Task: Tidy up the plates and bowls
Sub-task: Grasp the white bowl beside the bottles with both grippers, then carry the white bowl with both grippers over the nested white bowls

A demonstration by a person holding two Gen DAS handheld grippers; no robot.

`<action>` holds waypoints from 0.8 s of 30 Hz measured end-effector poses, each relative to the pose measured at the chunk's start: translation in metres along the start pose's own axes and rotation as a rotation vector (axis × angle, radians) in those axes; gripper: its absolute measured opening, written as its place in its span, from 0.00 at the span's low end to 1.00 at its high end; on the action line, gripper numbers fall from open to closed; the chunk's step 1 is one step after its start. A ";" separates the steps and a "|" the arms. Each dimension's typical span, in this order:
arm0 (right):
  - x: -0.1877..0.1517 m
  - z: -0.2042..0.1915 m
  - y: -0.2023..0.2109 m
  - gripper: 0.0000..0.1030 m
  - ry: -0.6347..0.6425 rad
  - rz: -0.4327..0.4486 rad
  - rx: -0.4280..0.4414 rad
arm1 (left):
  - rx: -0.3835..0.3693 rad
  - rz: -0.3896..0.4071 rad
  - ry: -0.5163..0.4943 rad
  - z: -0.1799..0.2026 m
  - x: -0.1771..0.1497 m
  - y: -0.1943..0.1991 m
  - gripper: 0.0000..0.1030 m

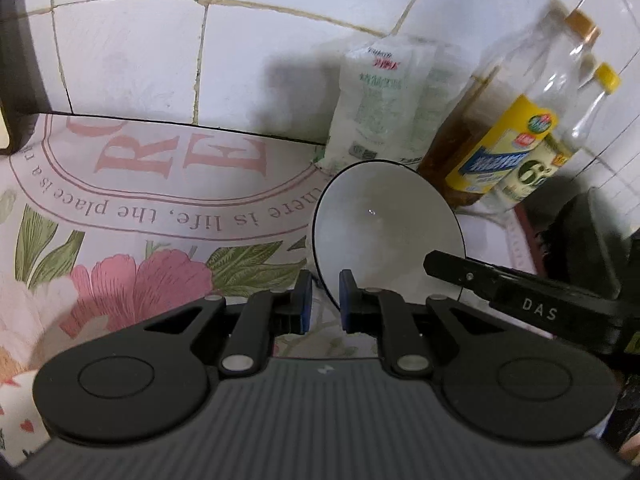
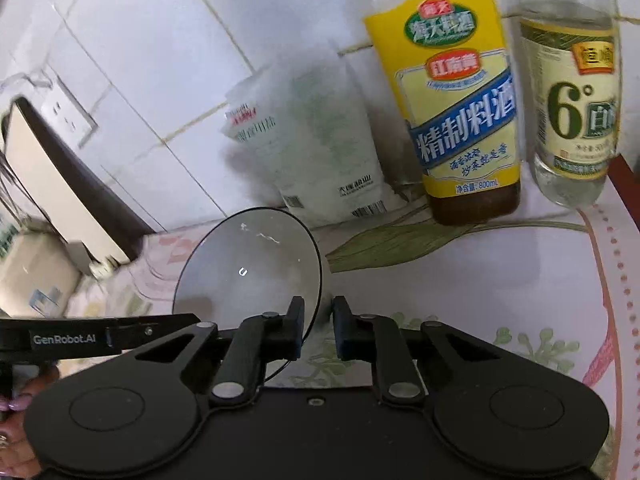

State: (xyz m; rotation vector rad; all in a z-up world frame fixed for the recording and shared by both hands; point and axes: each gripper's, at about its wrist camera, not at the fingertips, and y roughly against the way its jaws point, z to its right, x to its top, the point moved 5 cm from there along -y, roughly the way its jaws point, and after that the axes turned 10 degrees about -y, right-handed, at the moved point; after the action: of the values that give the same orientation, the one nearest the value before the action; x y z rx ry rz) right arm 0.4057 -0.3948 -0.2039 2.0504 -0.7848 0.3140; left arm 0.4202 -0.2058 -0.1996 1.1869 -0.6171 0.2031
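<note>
A white bowl with a thin black rim rests tilted on the flowered tablecloth, its inside facing me. My left gripper is shut on the bowl's near left rim, which runs between the blue pads. A finger of the right gripper reaches in over the bowl's right side. In the right wrist view the same bowl lies left of centre, and my right gripper is shut on its right rim. A finger of the left gripper meets the bowl from the left.
Behind the bowl a white bag, a yellow-labelled bottle and a clear bottle stand against the tiled wall. A dark-edged appliance stands at the left. A hand holds the left gripper.
</note>
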 end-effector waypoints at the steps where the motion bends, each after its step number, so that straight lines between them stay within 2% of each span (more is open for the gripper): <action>1: -0.001 -0.004 0.006 0.18 0.007 0.013 -0.005 | -0.011 0.001 0.006 0.002 0.000 0.006 0.12; 6: -0.008 -0.030 0.051 0.18 0.058 0.102 -0.031 | -0.032 -0.010 -0.015 0.018 -0.002 0.039 0.12; 12: -0.014 -0.056 0.108 0.19 0.049 0.187 -0.010 | -0.065 -0.021 0.002 0.034 -0.012 0.084 0.12; 18: -0.025 -0.071 0.145 0.19 0.041 0.198 -0.003 | -0.068 -0.009 0.002 0.046 -0.025 0.122 0.12; 24: -0.050 -0.074 0.163 0.18 0.018 0.170 0.002 | -0.051 -0.027 -0.013 0.054 -0.048 0.146 0.12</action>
State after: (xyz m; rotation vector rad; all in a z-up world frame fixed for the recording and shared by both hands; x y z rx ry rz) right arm 0.2690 -0.3792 -0.0788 1.9837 -0.9502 0.4276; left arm 0.2957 -0.1920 -0.0961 1.1476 -0.6134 0.1559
